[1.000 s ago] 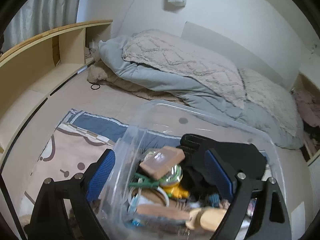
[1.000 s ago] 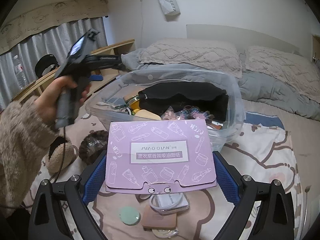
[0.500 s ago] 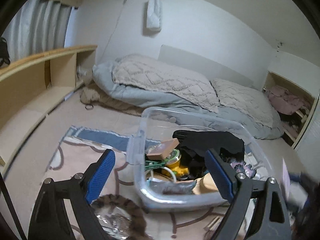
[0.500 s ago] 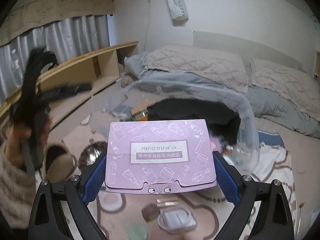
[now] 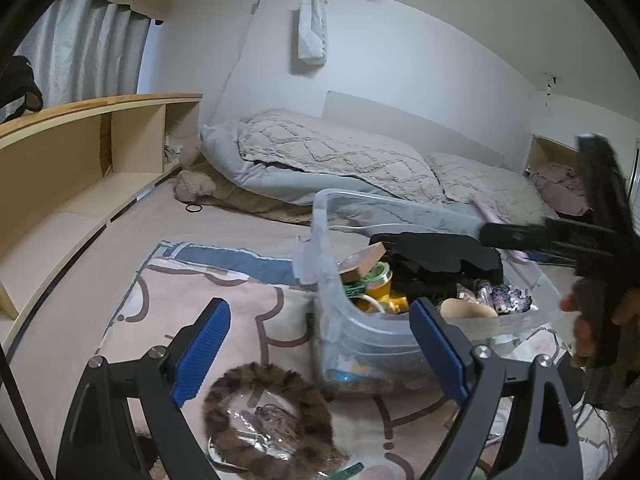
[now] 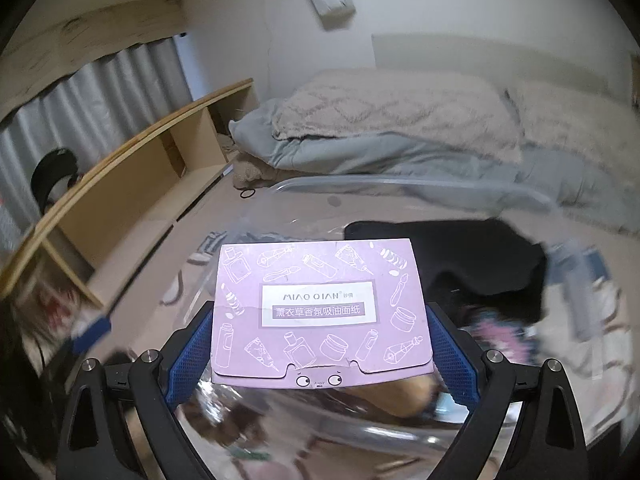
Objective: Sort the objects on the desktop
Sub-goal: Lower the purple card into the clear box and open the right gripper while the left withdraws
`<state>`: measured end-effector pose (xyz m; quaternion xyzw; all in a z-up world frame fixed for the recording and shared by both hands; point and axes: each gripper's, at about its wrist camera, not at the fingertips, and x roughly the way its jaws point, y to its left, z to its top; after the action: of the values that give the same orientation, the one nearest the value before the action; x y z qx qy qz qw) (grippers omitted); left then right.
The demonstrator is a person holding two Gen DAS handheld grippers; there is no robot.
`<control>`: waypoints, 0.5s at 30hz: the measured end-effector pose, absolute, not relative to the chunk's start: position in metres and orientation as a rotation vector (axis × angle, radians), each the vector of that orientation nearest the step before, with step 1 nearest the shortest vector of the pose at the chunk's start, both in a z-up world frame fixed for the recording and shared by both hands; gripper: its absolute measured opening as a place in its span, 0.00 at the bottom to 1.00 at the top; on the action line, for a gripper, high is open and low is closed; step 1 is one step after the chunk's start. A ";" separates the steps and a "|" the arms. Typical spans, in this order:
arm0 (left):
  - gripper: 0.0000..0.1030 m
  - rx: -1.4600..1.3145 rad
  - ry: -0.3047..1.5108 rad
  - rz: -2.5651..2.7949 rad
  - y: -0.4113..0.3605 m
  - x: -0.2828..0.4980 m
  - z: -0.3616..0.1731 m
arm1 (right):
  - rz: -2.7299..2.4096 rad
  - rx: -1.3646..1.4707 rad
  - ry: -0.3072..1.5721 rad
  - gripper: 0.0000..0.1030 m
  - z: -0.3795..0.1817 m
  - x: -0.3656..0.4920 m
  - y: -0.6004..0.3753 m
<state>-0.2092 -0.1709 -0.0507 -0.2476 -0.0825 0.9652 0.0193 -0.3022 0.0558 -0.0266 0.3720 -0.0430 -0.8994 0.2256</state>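
Right tongs [image 6: 320, 340] carry the lilac box [image 6: 322, 312] over the clear bin [image 5: 400, 332]

The 2 blue pads clamp the box by its side edges, flat and face-up, above the bin's near rim; the view around it is blurred. Left tongs [image 5: 320, 344] gape wide and hold nothing, low over the patterned mat [image 5: 224, 304], with the bin's left corner between them. A furry brown ring [image 5: 268, 420] lies on the mat at the bin's near-left corner.

a low wooden shelf [image 5: 80, 168] is lining the curtained window [image 5: 92, 52]; a rumpled bed [image 5: 340, 168] is sitting against the white wall [image 5: 400, 60].
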 end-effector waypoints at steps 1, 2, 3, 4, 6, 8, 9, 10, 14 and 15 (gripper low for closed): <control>0.89 -0.767 -0.250 2.999 -0.172 -0.208 -0.052 | -2.467 1.046 -0.144 0.94 -0.031 -0.306 0.049; 0.89 -0.765 -0.245 3.002 -0.174 -0.207 -0.052 | -2.452 1.066 -0.167 0.94 -0.036 -0.311 0.042; 0.89 -0.764 -0.235 3.008 -0.176 -0.206 -0.053 | -2.442 1.080 -0.180 0.94 -0.041 -0.315 0.035; 0.89 -0.763 -0.235 3.010 -0.178 -0.205 -0.055 | -2.439 1.088 -0.180 0.94 -0.044 -0.317 0.029; 0.89 -0.766 -0.249 3.013 -0.183 -0.205 -0.056 | -2.440 1.095 -0.170 0.94 -0.053 -0.322 0.014; 0.89 -0.766 -0.265 3.011 -0.187 -0.205 -0.056 | -2.447 1.090 -0.168 0.94 -0.058 -0.328 0.005; 0.89 -0.765 -0.267 3.012 -0.189 -0.204 -0.057 | -2.454 1.091 -0.169 0.94 -0.061 -0.331 0.000; 0.89 -0.764 -0.267 3.013 -0.190 -0.203 -0.057 | -2.457 1.095 -0.172 0.94 -0.064 -0.333 -0.003; 0.89 -0.753 -0.267 3.016 -0.193 -0.202 -0.057 | -2.527 1.165 -0.167 1.00 -0.077 -0.341 -0.011; 0.89 -0.754 -0.268 3.011 -0.193 -0.202 -0.058 | -2.537 1.160 -0.168 1.00 -0.078 -0.342 -0.011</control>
<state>-0.2021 -0.1930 -0.0578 -0.2420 -0.0862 0.9663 0.0130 -0.3418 -0.0106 -0.0781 0.4090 -0.0592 -0.8941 0.1727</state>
